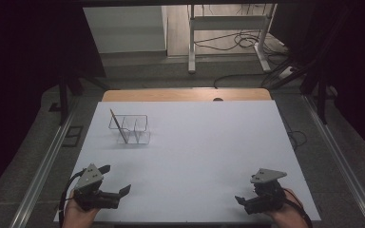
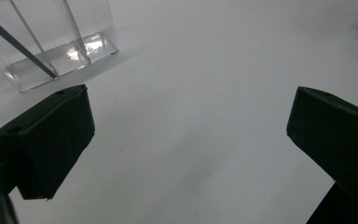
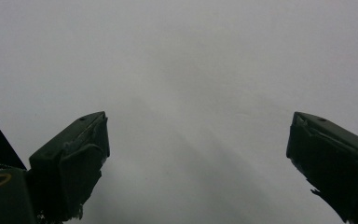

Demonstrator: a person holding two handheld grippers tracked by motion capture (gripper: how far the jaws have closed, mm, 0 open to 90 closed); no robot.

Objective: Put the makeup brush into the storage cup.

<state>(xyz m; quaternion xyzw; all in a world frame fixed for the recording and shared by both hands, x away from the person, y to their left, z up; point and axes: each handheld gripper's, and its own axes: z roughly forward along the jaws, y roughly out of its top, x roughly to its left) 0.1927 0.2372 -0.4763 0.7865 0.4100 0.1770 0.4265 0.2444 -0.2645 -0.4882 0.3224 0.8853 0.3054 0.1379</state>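
A clear plastic organiser (image 1: 129, 128) with several compartments stands on the white table top (image 1: 209, 142), at the far left. A thin dark stick (image 1: 117, 124) leans in its left compartment. My left gripper (image 1: 115, 179) rests near the front left edge, open, with nothing between its jaws. In the left gripper view the open gripper (image 2: 191, 116) faces bare table, with the organiser (image 2: 60, 51) and the stick (image 2: 18, 44) ahead to the upper left. My right gripper (image 1: 247, 202) sits at the front right. In the right gripper view this gripper (image 3: 198, 140) is open over bare white surface.
A strip of wooden table edge (image 1: 185, 95) shows beyond the white top. Farther back a metal-legged frame (image 1: 228, 28) stands on the floor with loose cables (image 1: 247, 40). Metal rails (image 1: 47, 161) run along both sides of the table.
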